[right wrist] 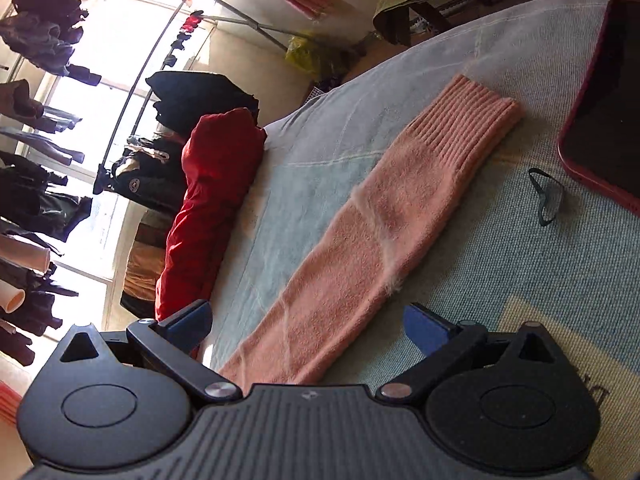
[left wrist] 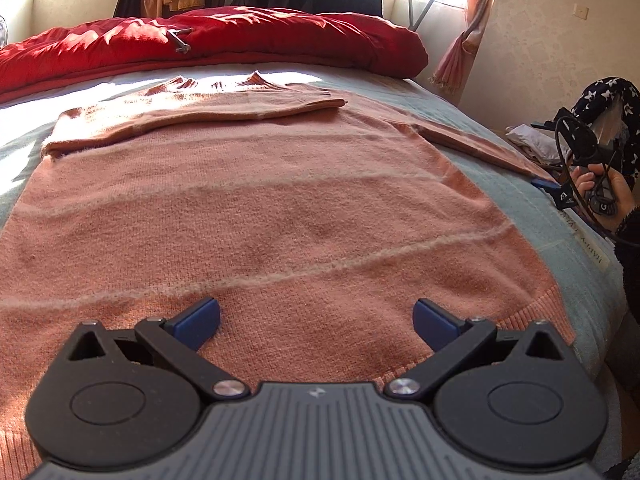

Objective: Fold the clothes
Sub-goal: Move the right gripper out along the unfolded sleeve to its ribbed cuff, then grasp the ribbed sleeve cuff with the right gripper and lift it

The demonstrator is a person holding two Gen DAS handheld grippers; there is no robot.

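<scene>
The bed (left wrist: 568, 216) carries a pink knit sweater (left wrist: 256, 208) spread flat, a red duvet (left wrist: 224, 40) bunched beyond it. One sleeve (left wrist: 192, 114) already lies folded across the chest; the other sleeve (right wrist: 384, 216) stretches out sideways, unfolded, so I'd say the folding has barely started. The left tool (left wrist: 316, 320) hovers spread wide over the hem, and the right tool (right wrist: 308, 324) gapes above that loose sleeve, gripping nothing.

Right tongs (right wrist: 308, 326) open above pink sleeve (right wrist: 384, 224) on bed (right wrist: 500, 256)
</scene>
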